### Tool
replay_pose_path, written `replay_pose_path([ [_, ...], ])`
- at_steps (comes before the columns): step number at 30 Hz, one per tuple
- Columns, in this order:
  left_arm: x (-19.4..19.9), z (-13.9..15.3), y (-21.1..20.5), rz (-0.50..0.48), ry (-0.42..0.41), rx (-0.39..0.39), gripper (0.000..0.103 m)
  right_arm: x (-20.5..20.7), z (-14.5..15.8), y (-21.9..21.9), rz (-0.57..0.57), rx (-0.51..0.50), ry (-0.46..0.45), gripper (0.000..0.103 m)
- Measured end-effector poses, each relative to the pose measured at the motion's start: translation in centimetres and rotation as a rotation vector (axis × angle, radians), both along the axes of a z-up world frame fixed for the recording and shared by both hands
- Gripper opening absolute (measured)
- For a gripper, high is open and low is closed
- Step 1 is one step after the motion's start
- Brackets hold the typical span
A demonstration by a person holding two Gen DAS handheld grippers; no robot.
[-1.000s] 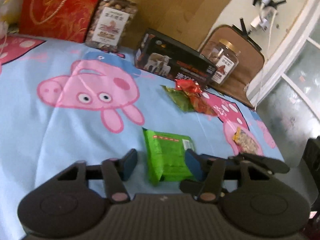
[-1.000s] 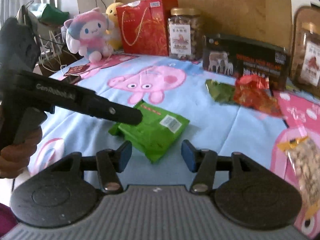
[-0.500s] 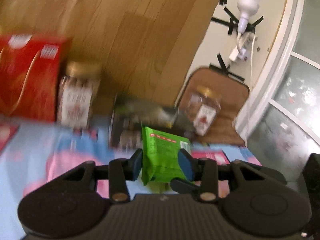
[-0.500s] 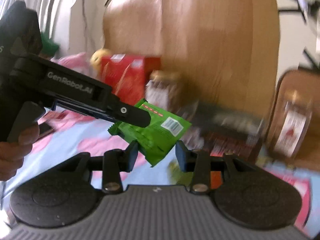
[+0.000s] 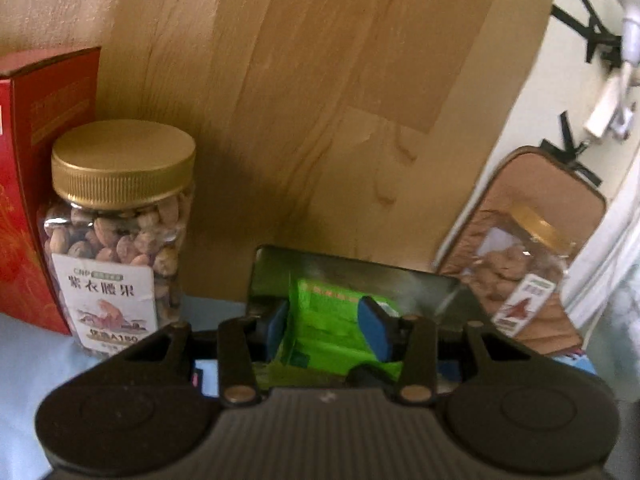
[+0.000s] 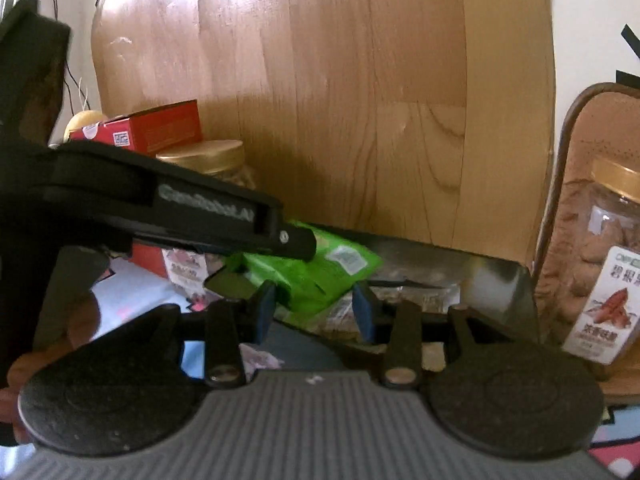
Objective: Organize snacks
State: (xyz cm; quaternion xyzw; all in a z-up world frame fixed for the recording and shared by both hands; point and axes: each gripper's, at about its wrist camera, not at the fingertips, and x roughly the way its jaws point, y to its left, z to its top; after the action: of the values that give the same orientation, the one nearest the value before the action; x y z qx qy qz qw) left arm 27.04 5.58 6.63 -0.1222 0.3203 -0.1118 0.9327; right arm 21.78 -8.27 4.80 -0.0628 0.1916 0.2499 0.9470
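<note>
A: The left hand-held gripper [image 5: 324, 326] is clamped on the green snack packet [image 5: 332, 320], holding it over the open dark box [image 5: 420, 280] between the two nut jars.

B: And the right hand-held gripper [image 6: 316, 310]?

A: Its jaws are opening, nothing gripped; the packet sits just beyond them.

B: So progress?

A: I'd say one packet is nearly boxed; it isn't released yet.

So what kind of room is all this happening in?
Probably a room in someone's home. A cartoon-print cloth covers the surface, a wood-grain board leans against the wall, and shop-bought snacks such as a gold-lidded nut jar and a red gift box stand along the back.
</note>
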Motion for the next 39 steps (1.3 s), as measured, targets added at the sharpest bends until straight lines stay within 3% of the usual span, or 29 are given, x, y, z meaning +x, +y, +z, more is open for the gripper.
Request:
replay_pose_path([
  [5, -0.5, -0.4, -0.4, 0.016, -0.026, 0.038, 0.041, -0.9, 0.2, -0.7, 0.024, 0.007, -0.029, 0.052],
  [9, -3.6, 1.0, 1.0, 0.028, -0.081, -0.024, 0.043, -3.1, 1.6, -5.1, 0.0, 0.131, -0.009, 0.051],
  [13, -8.3, 0.8, 2.3, -0.02, -0.086, -0.128, 0.044, -4.6, 1.5, -11.0, -0.054, 0.296, 0.118, 0.051],
  [18, -9.6, -2.7, 0.7, -0.105, 0.04, -0.134, 0.044, -4.1, -2.5, -13.9, -0.162, 0.343, 0.324, 0.047],
  [22, -8.6, -5.4, 0.3, -0.095, 0.153, -0.18, 0.044, -2.8, -3.7, -12.9, -0.16, 0.384, 0.393, 0.049],
  [25, -8.0, -6.1, 1.0, -0.064, 0.184, -0.221, 0.044, -1.1, -3.9, -10.1, -0.136, 0.349, 0.46, 0.047],
  [27, -8.2, -6.2, 1.9, -0.04, 0.192, -0.241, 0.044, -0.7, -4.2, -8.3, -0.096, 0.294, 0.488, 0.024],
  [28, -8.6, -6.0, 2.4, -0.033, 0.192, -0.249, 0.044, -0.8, -4.3, -7.6, -0.086, 0.28, 0.485, 0.022],
  [30, -9.8, -5.8, 3.4, -0.023, 0.186, -0.277, 0.044, -2.1, -3.9, -6.5, -0.053, 0.286, 0.463, 0.015],
  [31, -10.5, -5.5, 4.1, -0.023, 0.177, -0.292, 0.044, -2.7, -3.5, -6.1, -0.022, 0.304, 0.448, 0.005],
  [35, -14.5, -4.7, 6.5, -0.024, 0.138, -0.308, 0.049, -8.0, -2.2, -4.3, 0.112, 0.331, 0.414, 0.003],
  [39, -18.4, -5.0, 8.2, -0.024, 0.147, -0.287, 0.049, -13.9, -3.2, -3.5, 0.217, 0.304, 0.416, 0.003],
])
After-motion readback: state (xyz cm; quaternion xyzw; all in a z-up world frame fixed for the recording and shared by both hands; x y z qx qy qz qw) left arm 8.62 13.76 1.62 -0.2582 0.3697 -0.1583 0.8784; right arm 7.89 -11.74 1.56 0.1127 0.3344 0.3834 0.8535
